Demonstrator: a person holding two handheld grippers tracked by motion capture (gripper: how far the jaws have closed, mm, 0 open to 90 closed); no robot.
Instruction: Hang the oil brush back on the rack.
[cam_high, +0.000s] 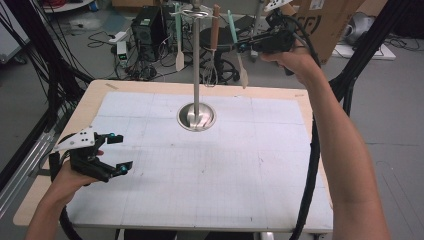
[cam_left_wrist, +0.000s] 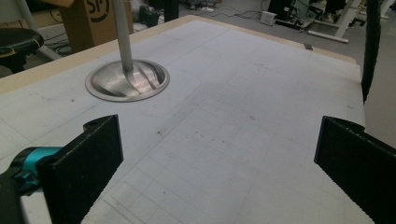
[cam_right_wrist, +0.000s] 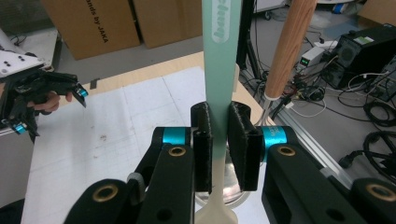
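The right gripper (cam_right_wrist: 219, 140) is seen clamped on the mint-green handle of a spatula (cam_high: 238, 47), which hangs tilted from the top of the metal stand (cam_high: 196, 65) at the far side of the table (cam_high: 280, 200); in the right gripper view both black pads are pressed against that handle. On the same stand a whisk (cam_high: 213, 50) with a wooden handle and a second pale spatula (cam_high: 178, 42) are hung, and nothing is held in the stand's round dished base (cam_left_wrist: 127, 81). The left gripper (cam_high: 116, 152) is held low over the near left of the table, jaws spread wide with nothing between them.
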